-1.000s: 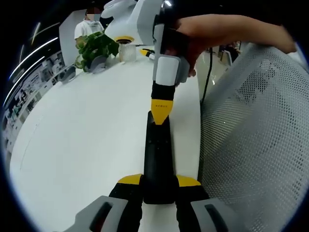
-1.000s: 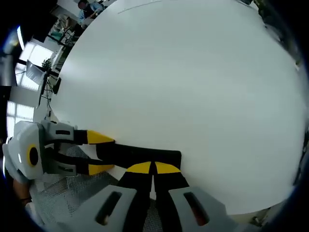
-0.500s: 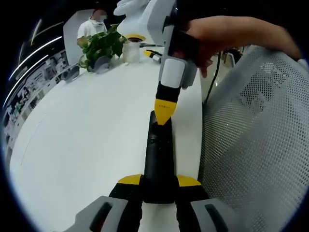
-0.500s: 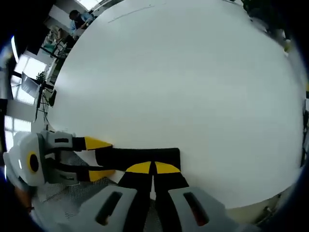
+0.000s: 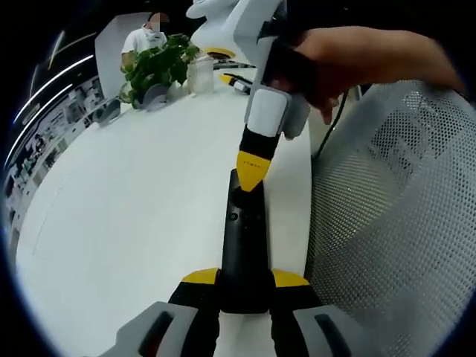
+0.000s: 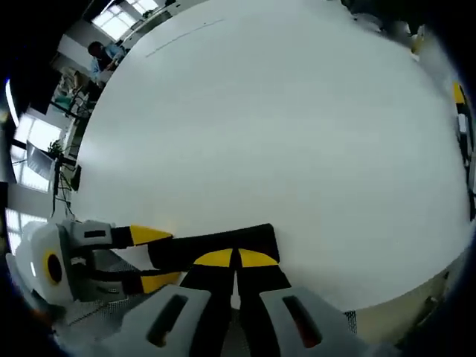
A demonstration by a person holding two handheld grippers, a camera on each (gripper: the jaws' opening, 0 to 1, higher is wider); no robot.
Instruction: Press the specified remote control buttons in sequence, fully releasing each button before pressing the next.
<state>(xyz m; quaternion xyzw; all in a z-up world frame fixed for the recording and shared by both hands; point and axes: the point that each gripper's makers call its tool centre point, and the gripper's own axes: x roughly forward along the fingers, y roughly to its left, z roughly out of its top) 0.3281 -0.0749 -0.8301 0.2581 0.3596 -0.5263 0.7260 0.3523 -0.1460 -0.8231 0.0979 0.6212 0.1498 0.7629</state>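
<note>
In the left gripper view we hold the remote [image 5: 243,245] by its near end: our left gripper [image 5: 244,281] has its two yellow-tipped jaws closed against the remote's sides, one on each side. The remote is a long black bar running straight away from us along the jaws, over the white table [image 5: 134,193]. At its far end the right gripper [image 5: 251,169] comes down from above, held in a hand [image 5: 349,63]. Its yellow tips are together and their point sits on the remote's top face, just beyond a small round button.

In the right gripper view the right gripper [image 6: 235,259] shows its jaws drawn in until the two yellow pads meet, with nothing between them. They lie over the end of the remote [image 6: 216,244], which stretches away to the left across the table [image 6: 297,134]. There the left gripper [image 6: 152,259] clasps it, one yellow tip above and one below.

Far back on the table stand a plant [image 5: 154,68] and a jar [image 5: 199,76]. A mesh chair [image 5: 394,216] stands beside the table.
</note>
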